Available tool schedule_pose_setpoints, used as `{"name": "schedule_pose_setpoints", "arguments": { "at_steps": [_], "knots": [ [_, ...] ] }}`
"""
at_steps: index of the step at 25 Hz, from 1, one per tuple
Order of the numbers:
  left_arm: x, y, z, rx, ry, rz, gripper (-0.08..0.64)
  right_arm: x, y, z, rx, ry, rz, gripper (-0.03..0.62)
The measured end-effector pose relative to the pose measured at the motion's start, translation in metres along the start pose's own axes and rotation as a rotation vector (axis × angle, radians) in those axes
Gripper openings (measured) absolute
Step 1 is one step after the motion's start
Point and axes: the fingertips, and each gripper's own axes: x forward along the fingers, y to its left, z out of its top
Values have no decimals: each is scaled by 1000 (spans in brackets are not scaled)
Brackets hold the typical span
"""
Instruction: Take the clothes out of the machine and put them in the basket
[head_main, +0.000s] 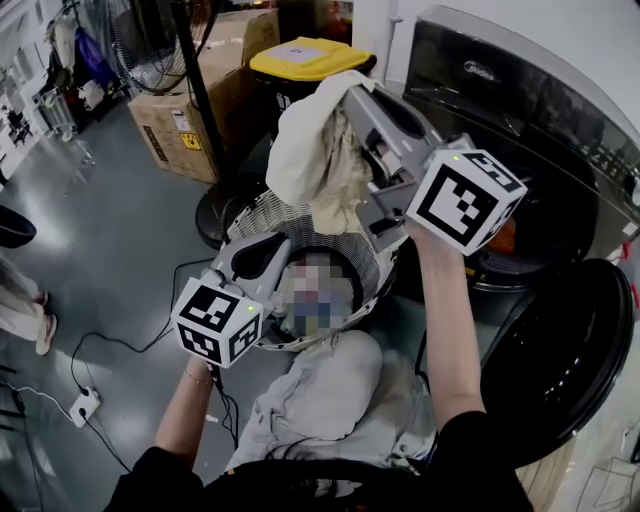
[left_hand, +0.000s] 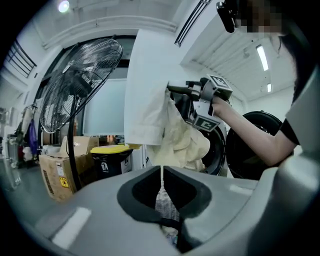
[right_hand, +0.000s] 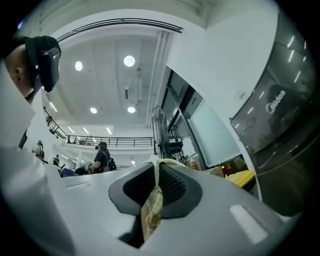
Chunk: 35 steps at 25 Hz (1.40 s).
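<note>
My right gripper (head_main: 350, 95) is raised high and shut on a cream and white garment (head_main: 315, 150), which hangs down over the white mesh basket (head_main: 268, 215). A fold of that cloth (right_hand: 151, 200) is pinched between its jaws in the right gripper view. Lower down, my left gripper (head_main: 283, 243) is shut on the basket's mesh rim (left_hand: 165, 202). From the left gripper view the garment (left_hand: 160, 120) dangles from the right gripper (left_hand: 172, 90). The dark washing machine (head_main: 540, 130) stands to the right, its round door (head_main: 560, 360) swung open. A pale grey garment (head_main: 340, 395) lies in front of the basket.
A black bin with a yellow lid (head_main: 305, 60) and a cardboard box (head_main: 200, 110) stand behind the basket. A fan's pole and round base (head_main: 225, 205) stand just left of it. Cables and a power strip (head_main: 83, 405) lie on the floor at left, near someone's feet (head_main: 25, 310).
</note>
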Motion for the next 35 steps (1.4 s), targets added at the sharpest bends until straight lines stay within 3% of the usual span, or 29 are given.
{"name": "schedule_pose_setpoints", "arguments": {
  "at_steps": [9,15,19,24,28,35],
  "knots": [
    [-35,22,13,-10,-25,56,17,59,66,-8,89,2,190,43],
    [-51,37,38,14,-79,105,17,88,86,18,58,-18,250,43],
    [-55,36,43,17,-88,113,17,103,113,58,-5,-67,305,43],
    [-53,31,45,21,-92,114,17,105,102,81,44,-109,257,43],
    [-48,26,31,4,-67,102,18,88,57,22,79,7,187,43],
    [-34,12,-21,-20,50,70,18,13,-47,-172,123,414,-13,43]
  ]
}}
